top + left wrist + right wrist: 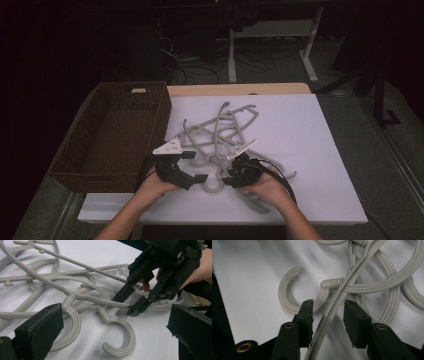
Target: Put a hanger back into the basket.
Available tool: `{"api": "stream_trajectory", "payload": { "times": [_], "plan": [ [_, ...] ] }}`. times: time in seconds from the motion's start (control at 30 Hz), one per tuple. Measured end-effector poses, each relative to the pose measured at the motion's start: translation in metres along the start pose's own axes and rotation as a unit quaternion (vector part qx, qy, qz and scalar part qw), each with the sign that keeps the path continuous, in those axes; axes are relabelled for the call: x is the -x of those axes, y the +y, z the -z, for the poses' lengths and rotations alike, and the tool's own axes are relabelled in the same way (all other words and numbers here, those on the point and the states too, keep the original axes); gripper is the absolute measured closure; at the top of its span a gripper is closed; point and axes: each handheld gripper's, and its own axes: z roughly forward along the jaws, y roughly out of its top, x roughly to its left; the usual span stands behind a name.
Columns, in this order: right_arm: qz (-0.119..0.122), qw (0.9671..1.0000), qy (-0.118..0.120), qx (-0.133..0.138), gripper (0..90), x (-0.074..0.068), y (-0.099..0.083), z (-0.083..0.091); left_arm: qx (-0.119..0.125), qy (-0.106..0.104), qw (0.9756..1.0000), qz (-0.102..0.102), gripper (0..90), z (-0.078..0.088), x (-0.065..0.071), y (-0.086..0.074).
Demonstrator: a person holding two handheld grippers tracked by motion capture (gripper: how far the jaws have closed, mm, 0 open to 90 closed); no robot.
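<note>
No readable text, labels, brands, numbers or signs anywhere

Grey plastic hangers (pixel 220 135), tangled heap, lying flat

Dim room, grey floor (pixel 390 165), white desk legs (pixel 310 45), tangled floor cables (pixel 200 70)

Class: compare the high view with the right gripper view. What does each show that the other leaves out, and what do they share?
High view alone: the wicker basket, the person's hands and the left hand-held gripper. Right gripper view alone: close up, a hanger arm passing between the right hand-held gripper's parted jaws, one pad touching it. Both: the grey hangers tangled on the white table.
</note>
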Motion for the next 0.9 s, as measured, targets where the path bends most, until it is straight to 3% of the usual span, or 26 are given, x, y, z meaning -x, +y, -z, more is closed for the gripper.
{"api": "stream_trajectory", "payload": {
  "times": [0.47,0.9],
  "plan": [
    [-0.003,0.9998,-0.014,-0.010,72.5,0.007,-0.005,0.010,0.000,0.001,1.0000,0.001,0.0,0.001,0.000,0.000],
    [0.023,0.9996,-0.013,-0.007,79.7,0.023,-0.019,0.032,-0.001,0.002,1.0000,0.002,0.0,0.002,-0.001,-0.001]
  ]
}}
